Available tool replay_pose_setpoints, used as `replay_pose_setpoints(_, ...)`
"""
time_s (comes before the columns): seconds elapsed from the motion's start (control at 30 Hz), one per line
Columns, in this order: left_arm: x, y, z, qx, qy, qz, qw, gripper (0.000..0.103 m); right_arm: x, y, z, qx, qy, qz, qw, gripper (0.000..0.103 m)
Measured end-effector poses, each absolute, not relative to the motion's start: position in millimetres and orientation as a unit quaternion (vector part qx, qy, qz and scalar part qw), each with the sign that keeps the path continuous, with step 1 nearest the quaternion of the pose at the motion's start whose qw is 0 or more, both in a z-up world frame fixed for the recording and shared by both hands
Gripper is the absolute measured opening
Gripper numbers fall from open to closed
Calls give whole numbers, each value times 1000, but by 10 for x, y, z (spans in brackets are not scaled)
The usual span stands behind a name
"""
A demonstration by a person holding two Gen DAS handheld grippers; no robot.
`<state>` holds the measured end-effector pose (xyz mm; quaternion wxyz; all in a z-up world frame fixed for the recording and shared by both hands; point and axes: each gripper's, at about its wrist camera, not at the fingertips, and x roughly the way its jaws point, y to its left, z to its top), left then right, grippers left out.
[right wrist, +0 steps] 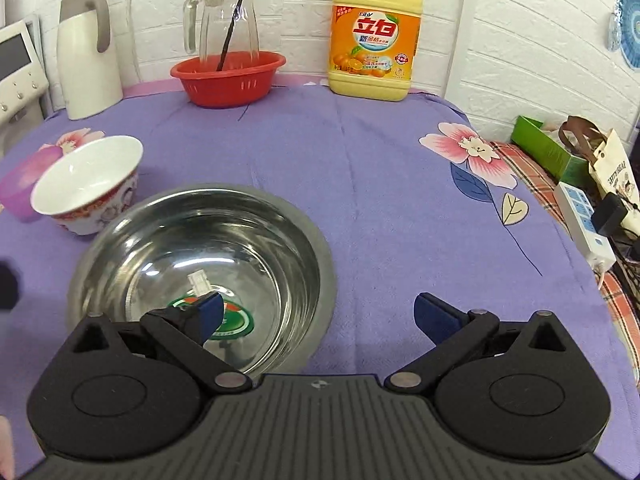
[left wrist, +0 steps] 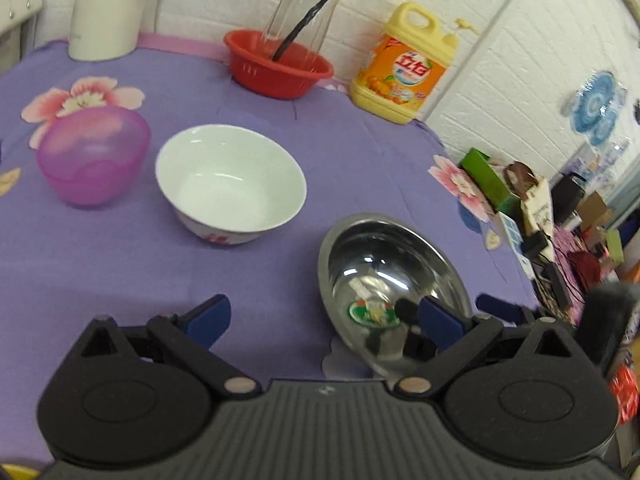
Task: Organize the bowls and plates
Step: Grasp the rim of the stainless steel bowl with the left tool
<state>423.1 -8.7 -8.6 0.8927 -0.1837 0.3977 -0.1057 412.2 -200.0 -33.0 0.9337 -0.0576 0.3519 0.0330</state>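
A steel bowl (right wrist: 200,264) with a green sticker inside sits on the purple flowered cloth; it also shows in the left wrist view (left wrist: 392,280). A white ceramic bowl (left wrist: 230,182) stands left of it, seen in the right wrist view too (right wrist: 86,186). A translucent purple plastic bowl (left wrist: 94,156) stands further left. My left gripper (left wrist: 324,318) is open and empty, its right finger over the steel bowl's near rim. My right gripper (right wrist: 318,314) is open and empty, its left finger over the steel bowl, the bowl's right rim between its fingers.
At the back stand a red basket (right wrist: 228,78) holding a glass jug (right wrist: 224,16), a yellow detergent bottle (right wrist: 374,36) and a white thermos (right wrist: 88,56). Right of the table lie a green box (right wrist: 544,148), a bag and a power strip (right wrist: 584,220).
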Motion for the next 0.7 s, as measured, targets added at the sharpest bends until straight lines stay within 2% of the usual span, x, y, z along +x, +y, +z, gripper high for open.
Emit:
replay_pose_setpoints(0.17,4519,-233,-316,-194,416,-86,884,99,4154,-2063,-416,-49,353,49,933,103)
replay_pose_setpoints(0.23,4558,-280,-343,-187,418,-84,885,99,4166,-2139,-423,-15,359,58,932,103)
replay_pose_setpoints(0.6,4597,-462,-380,-156,397,-82,901,98,4076,-2091,-457,-12,336,88,938,103)
replay_pose_setpoints(0.7,4597,-540,-390,-135,391,-78,907,95,4068,-2085,-460,-20,329,87,940,103)
